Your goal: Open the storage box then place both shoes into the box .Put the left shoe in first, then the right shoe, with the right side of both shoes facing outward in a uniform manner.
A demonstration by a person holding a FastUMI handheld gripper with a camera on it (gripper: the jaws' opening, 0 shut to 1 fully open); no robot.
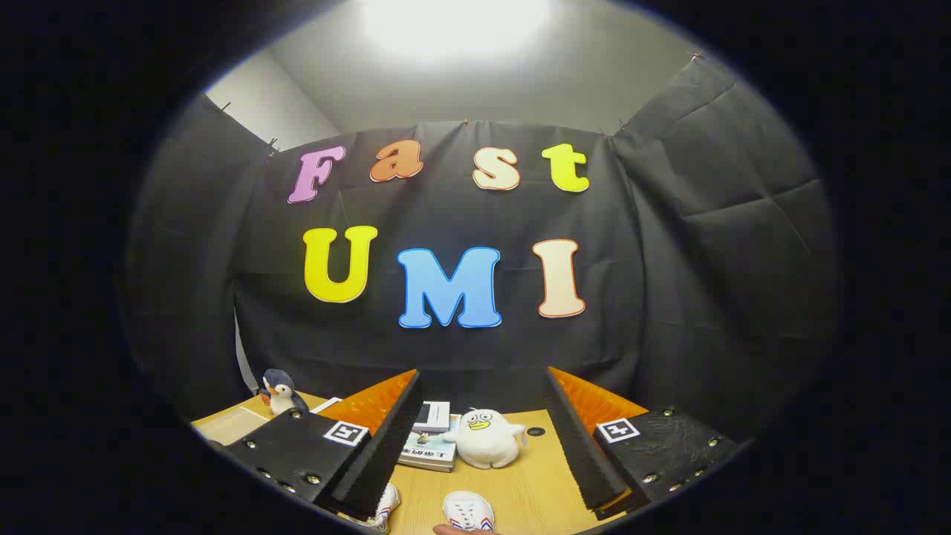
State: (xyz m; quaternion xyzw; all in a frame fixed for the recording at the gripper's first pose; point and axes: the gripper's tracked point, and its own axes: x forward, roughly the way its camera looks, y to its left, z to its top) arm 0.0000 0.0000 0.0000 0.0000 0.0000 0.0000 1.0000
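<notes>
My gripper (483, 446) is open and held high over the wooden table (531, 487), with its two fingers spread wide and nothing between them. Low between the fingers, the toe of a white shoe (468, 511) with red and blue stripes rests on the table. A second white shoe (385, 507) peeks out from under the left finger (383, 446). A fingertip of a person's hand (453, 530) shows just below the first shoe.
A white plush duck (487, 438) sits on the table between the fingers, next to a stack of books (431, 444). A penguin plush (281, 391) stands at the table's far left. A small dark ring (536, 431) lies right of the duck.
</notes>
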